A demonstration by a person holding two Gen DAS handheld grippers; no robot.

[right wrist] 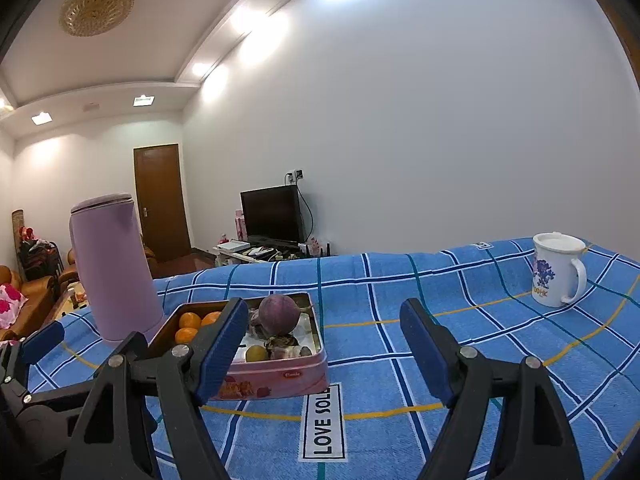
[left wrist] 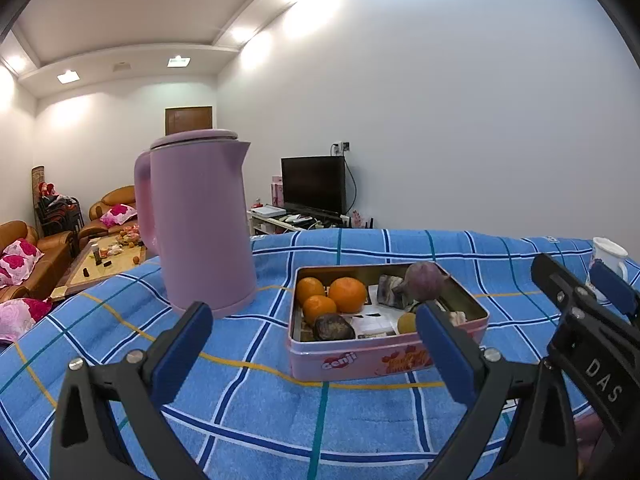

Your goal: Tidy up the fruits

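A pink tin box [left wrist: 360,354] sits on the blue checked cloth. It holds three oranges [left wrist: 347,294], a purple round fruit [left wrist: 425,280], a dark fruit [left wrist: 334,327] and a small yellow fruit [left wrist: 407,322]. The tin [right wrist: 288,376] also shows in the right wrist view, with the purple fruit [right wrist: 279,315], oranges [right wrist: 189,321] and yellow fruit [right wrist: 256,353]. My left gripper [left wrist: 314,346] is open and empty just in front of the tin. My right gripper [right wrist: 324,346] is open and empty, to the right of the tin; it also shows at the right edge of the left wrist view [left wrist: 576,280].
A tall pink kettle [left wrist: 196,224] stands left of the tin, also in the right wrist view [right wrist: 114,268]. A white mug [right wrist: 558,274] stands at the far right of the cloth. A "LOVE SOLE" label [right wrist: 323,422] lies on the cloth. A TV, sofas and a low table lie beyond.
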